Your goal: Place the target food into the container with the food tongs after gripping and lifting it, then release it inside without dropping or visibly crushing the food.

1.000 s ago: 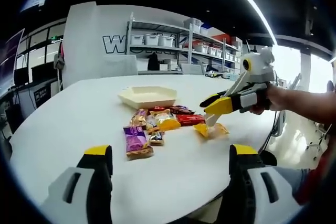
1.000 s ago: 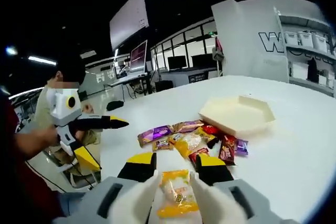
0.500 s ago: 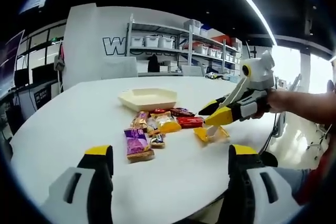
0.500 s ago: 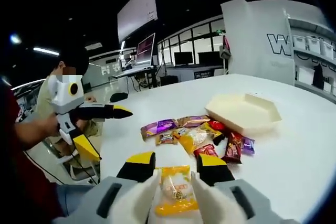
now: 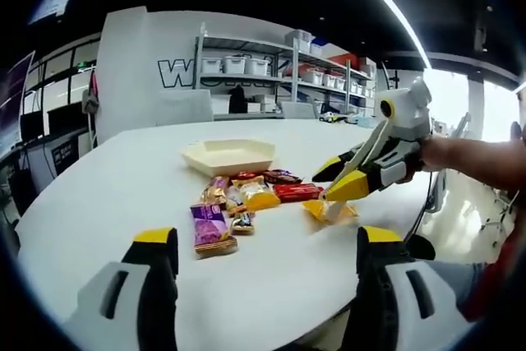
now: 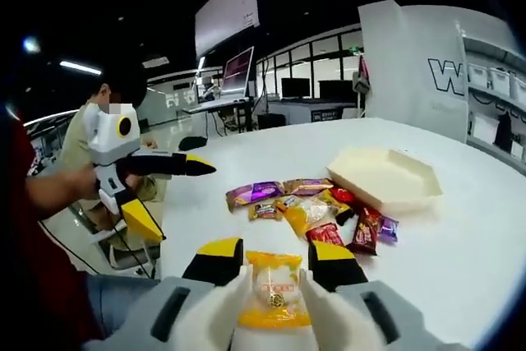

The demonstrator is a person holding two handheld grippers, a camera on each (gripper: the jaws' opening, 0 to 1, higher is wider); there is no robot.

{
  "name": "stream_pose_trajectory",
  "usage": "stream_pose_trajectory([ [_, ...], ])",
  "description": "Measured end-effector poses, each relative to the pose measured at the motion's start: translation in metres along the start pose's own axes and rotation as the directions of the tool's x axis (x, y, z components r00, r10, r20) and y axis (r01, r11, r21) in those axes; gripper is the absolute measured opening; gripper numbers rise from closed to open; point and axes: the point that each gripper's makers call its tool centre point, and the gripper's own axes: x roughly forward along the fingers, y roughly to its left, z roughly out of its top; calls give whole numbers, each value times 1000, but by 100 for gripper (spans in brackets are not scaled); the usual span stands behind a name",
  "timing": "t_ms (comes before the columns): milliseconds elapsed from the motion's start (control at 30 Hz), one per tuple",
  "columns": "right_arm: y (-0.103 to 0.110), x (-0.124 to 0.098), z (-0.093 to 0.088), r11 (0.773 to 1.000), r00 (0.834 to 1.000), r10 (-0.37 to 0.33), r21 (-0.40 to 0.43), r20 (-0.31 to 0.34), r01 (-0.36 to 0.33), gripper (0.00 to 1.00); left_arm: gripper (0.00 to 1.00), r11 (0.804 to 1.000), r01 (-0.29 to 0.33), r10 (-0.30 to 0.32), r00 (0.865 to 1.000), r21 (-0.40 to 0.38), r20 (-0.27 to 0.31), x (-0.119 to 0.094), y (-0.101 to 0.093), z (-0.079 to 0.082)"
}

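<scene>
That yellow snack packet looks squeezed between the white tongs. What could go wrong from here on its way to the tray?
The yellow packet sits pinched between the white tongs on the right gripper, so a harder squeeze might crush it. The cream tray lies beyond the pile of wrapped snacks; carried low, the packet could snag them or slip out. The left gripper stands open nearby, and could be bumped.

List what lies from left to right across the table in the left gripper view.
Purple packet → cream tray → red packet → yellow packet under the tongs → right gripper.
</scene>
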Motion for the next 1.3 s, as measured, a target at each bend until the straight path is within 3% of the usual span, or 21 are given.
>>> stream_pose_trajectory([
  [467, -1, 4, -6, 1000, 1000, 6, -24, -27, -7, 25, 87, 1000, -2, 2, 1000, 2, 3, -1, 0, 4],
  [633, -4, 5, -6, 1000, 999, -21, -18, -26, 21, 21, 86, 1000, 3, -3, 1000, 6, 4, 2, -2, 3],
  [833, -12, 5, -3, 988, 999, -41, 145, -13, 43, 19, 87, 1000, 1, -1, 1000, 0, 6, 3, 0, 3],
  [1000, -20, -1, -1, 982, 997, -77, 176, 10, 74, 19, 87, 1000, -5, 5, 1000, -2, 8, 0, 3, 4],
  [1300, -17, -11, 35, 982, 992, -85, 179, 97, 66, 19, 92, 999, -24, 24, 1000, -27, -5, -1, 10, -3],
])
